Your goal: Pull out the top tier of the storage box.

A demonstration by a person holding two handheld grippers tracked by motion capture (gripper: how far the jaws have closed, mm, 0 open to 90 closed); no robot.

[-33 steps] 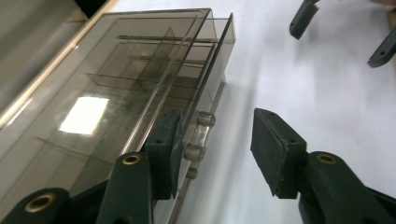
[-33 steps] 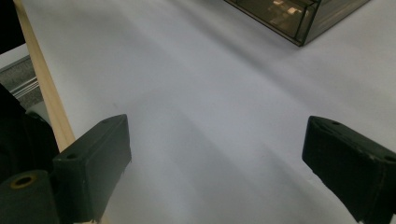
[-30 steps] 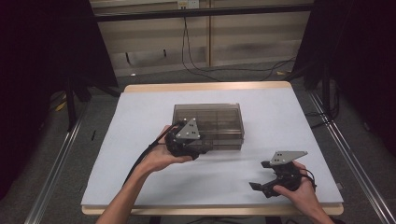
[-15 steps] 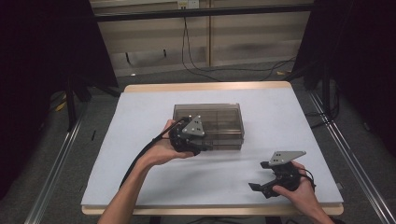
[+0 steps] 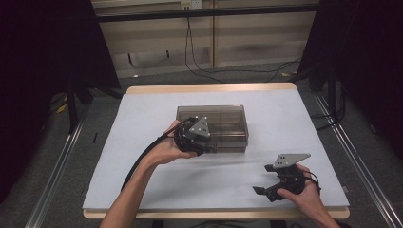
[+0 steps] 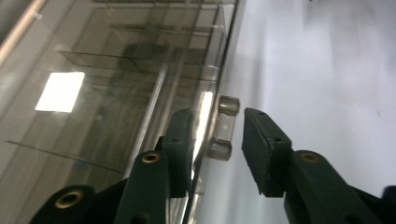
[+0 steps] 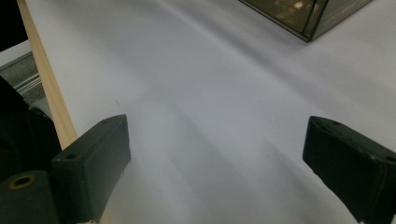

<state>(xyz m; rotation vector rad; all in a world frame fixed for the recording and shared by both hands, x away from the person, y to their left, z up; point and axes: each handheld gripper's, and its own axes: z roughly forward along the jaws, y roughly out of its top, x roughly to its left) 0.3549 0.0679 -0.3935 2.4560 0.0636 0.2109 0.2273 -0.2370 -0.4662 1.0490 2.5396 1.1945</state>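
Since a second ago, our left gripper [image 5: 205, 148] has crept in on the near wall of the smoky clear box [image 5: 223, 121] mid-table, and its jaws have just been closing. In the left gripper view they straddle the small clear latch tab [image 6: 223, 127] on the box's edge, one pad at the wall, the other just short of the tab. We judge the step to be gripping this tab; next we need to finish the pinch squarely, then lift. Our right gripper [image 5: 269, 186] rests wide open, holding nothing, on the white table cover [image 5: 142, 142], well apart.
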